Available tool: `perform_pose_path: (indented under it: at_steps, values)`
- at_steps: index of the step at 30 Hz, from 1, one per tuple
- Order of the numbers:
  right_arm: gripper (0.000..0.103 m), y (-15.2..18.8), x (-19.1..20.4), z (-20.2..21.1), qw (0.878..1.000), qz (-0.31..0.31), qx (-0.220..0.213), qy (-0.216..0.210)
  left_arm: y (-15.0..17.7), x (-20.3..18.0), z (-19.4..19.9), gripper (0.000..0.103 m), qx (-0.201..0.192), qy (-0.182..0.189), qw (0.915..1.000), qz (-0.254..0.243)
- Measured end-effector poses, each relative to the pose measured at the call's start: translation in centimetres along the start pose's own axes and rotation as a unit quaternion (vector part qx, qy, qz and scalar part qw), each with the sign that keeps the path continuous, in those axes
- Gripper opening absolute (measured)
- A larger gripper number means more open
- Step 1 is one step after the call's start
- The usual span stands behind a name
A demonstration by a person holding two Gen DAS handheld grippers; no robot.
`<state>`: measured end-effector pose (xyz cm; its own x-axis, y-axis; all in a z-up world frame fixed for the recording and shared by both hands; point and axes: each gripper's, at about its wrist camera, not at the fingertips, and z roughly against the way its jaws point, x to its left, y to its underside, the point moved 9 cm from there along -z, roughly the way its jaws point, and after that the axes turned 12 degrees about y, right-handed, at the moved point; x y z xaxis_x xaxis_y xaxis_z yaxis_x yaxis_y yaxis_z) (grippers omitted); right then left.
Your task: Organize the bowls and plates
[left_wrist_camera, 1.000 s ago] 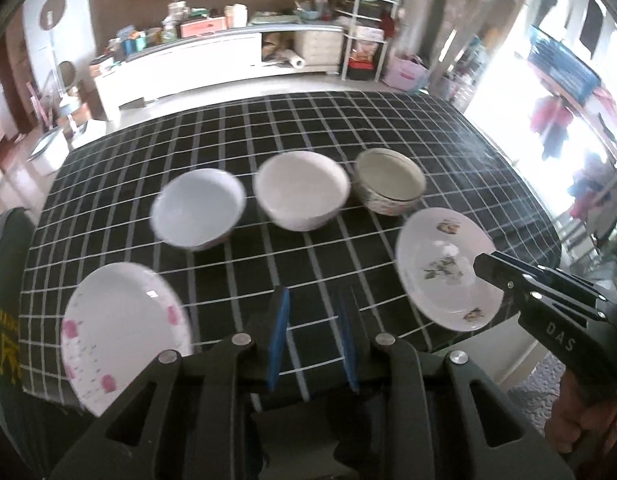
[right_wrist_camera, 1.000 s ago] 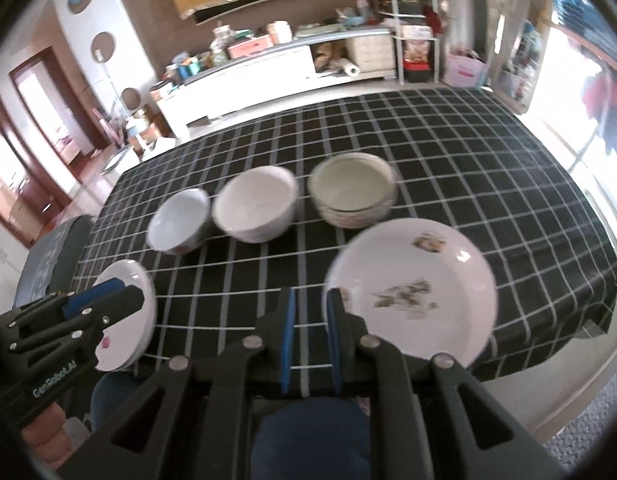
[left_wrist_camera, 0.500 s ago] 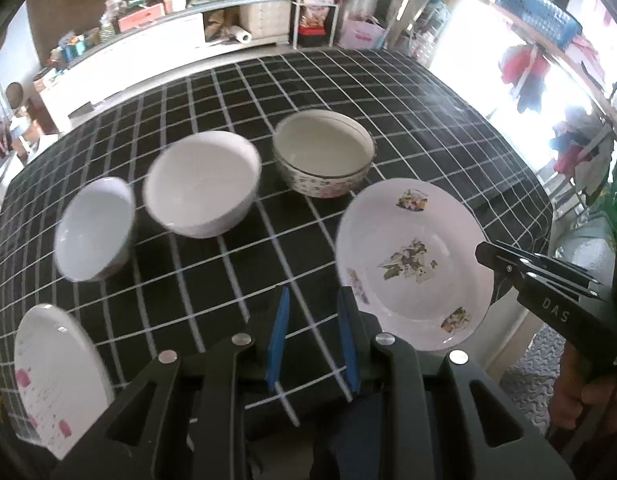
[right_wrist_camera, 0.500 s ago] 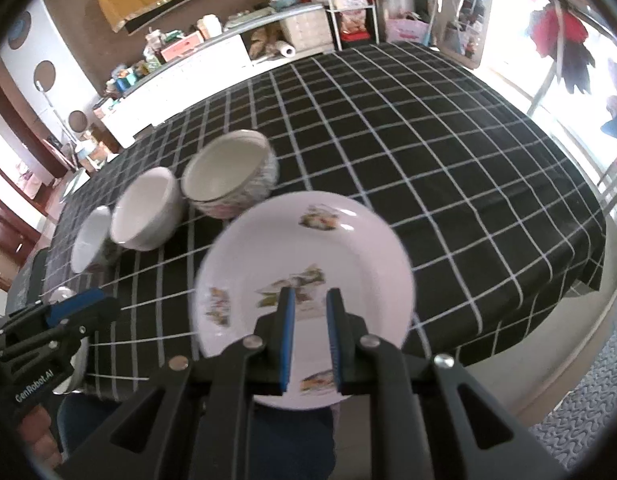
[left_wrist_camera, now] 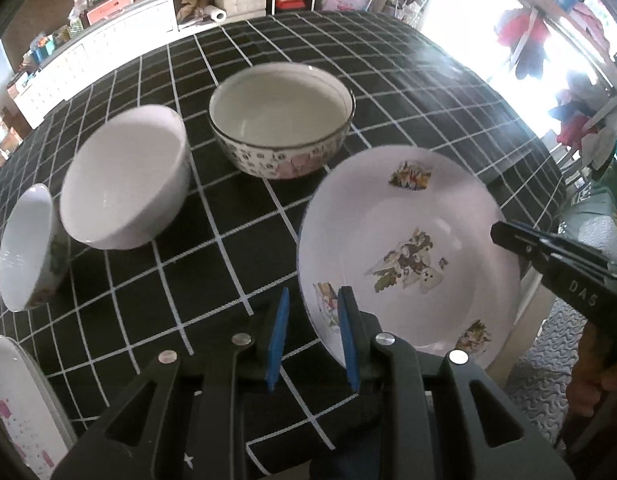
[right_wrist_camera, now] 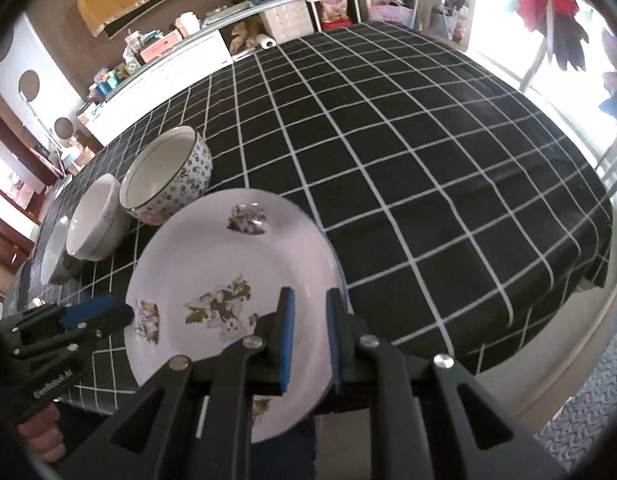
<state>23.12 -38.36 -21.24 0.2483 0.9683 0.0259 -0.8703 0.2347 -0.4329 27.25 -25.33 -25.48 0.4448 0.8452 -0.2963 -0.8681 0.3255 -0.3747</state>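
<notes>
Right wrist view: right claw hovers narrowly parted over a round glossy floral plate at the checked worktop's near edge. Left claw likewise narrowly parted, empty.

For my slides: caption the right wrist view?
Right gripper poised over the floral plate's near rim, left gripper alongside, three bowls beyond on checked cloth.

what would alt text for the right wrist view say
A right hand-held gripper hovers over the near rim of a white floral plate on a black grid-check tablecloth, jaws slightly apart and holding nothing. The left hand-held gripper reaches in at the plate's left edge, and three bowls line up behind it.
</notes>
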Motion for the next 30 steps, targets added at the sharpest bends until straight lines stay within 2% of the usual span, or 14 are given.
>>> perform_pose_path:
  at_steps: [8, 12, 18, 22, 30]
  values:
    - [0.018, 0.0, 0.9, -1.1, 1.0, 0.012, 0.006, -0.009, 0.1, 0.4, -0.7, 0.013, 0.001, 0.013, 0.9999, 0.01]
    - [0.011, 0.1, 0.8, -1.4, 1.0, 0.009, 0.01, -0.012, 0.1, 0.2, -0.9, 0.012, 0.002, 0.003, 1.0, -0.001]
    - [0.01, 0.9, 2.5, -1.1, 0.999, 0.04, 0.013, -0.013, 0.5, 0.5, -0.6, 0.012, 0.007, 0.017, 0.9998, 0.009]
    - [0.01, 0.8, 4.1, -0.3, 0.998, 0.064, -0.004, -0.011, 0.7, 0.6, -0.4, 0.012, 0.009, 0.019, 0.9997, 0.012]
    - [0.01, -0.5, 0.9, 0.4, 0.998, 0.053, -0.018, 0.001, 0.9, 0.7, -0.1, 0.013, 0.005, 0.02, 0.9997, 0.016]
